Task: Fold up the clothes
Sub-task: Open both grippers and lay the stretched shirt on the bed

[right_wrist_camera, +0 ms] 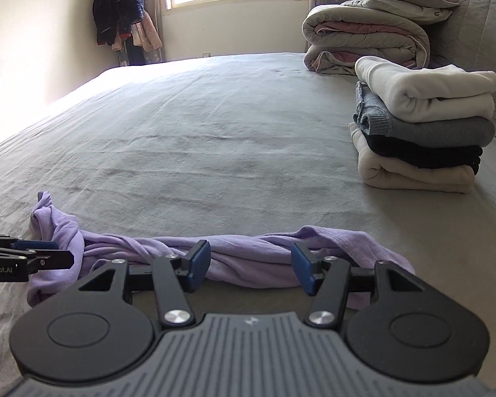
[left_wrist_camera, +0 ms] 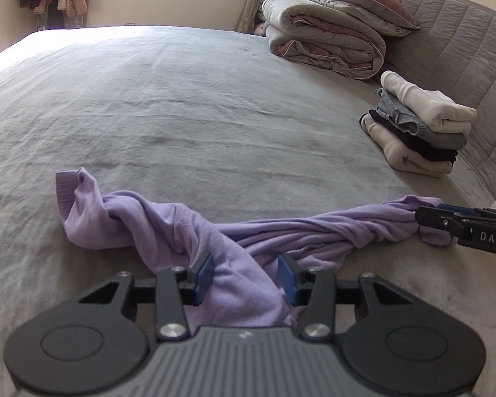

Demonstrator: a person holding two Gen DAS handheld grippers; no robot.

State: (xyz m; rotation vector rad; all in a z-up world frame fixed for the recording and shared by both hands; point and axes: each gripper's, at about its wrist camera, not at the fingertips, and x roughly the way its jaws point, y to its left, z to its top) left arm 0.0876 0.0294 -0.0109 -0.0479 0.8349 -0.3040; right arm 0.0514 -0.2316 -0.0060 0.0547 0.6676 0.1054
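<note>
A twisted lilac cotton garment is lying bunched in a long rope across the near edge of the grey-sheeted bed. The left gripper is standing with its blue-padded jaws parted around a fold of the garment, the pads not pressing it. The right gripper is hovering just before the garment with jaws wide and nothing between them. Beyond the garment, toward the quilted headboard, a stack of folded cream, grey and black clothes is sitting.
</note>
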